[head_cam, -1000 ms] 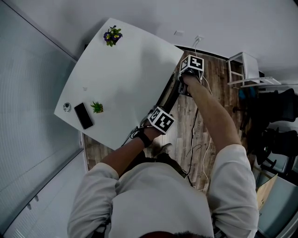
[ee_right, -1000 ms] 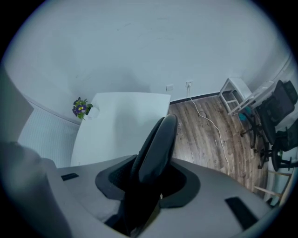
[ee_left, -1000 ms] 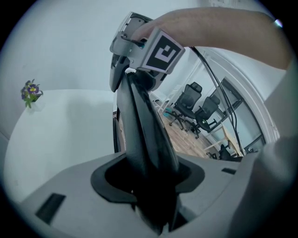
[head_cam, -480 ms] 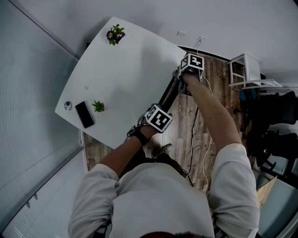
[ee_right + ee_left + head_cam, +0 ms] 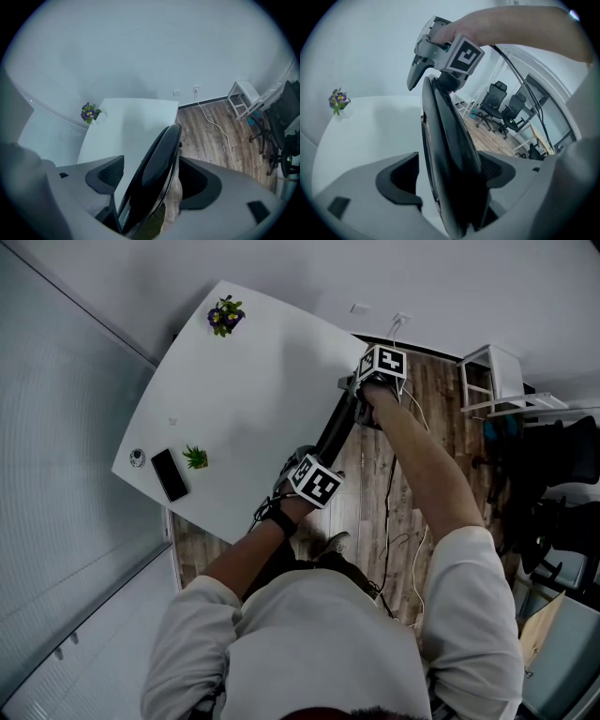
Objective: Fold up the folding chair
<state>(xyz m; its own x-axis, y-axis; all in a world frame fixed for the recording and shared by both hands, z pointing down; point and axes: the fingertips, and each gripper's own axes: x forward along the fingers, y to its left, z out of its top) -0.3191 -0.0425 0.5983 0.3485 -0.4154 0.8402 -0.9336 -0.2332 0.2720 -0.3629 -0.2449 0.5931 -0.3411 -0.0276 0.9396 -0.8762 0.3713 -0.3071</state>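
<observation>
My two grey plastic grippers, left (image 5: 452,165) and right (image 5: 151,164), have just been opening their jaws, which now stand wide and gripless around the thin, smooth black edge of the one flat chair (image 5: 335,432) beside the glossy white table (image 5: 244,381), whose phone (image 5: 169,473) only the head view shows.

No text, label or number can be read.

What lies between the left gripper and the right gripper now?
Head view: the black folding chair spans from left gripper to right gripper, between both pairs of jaws, which have just been opening.
</observation>
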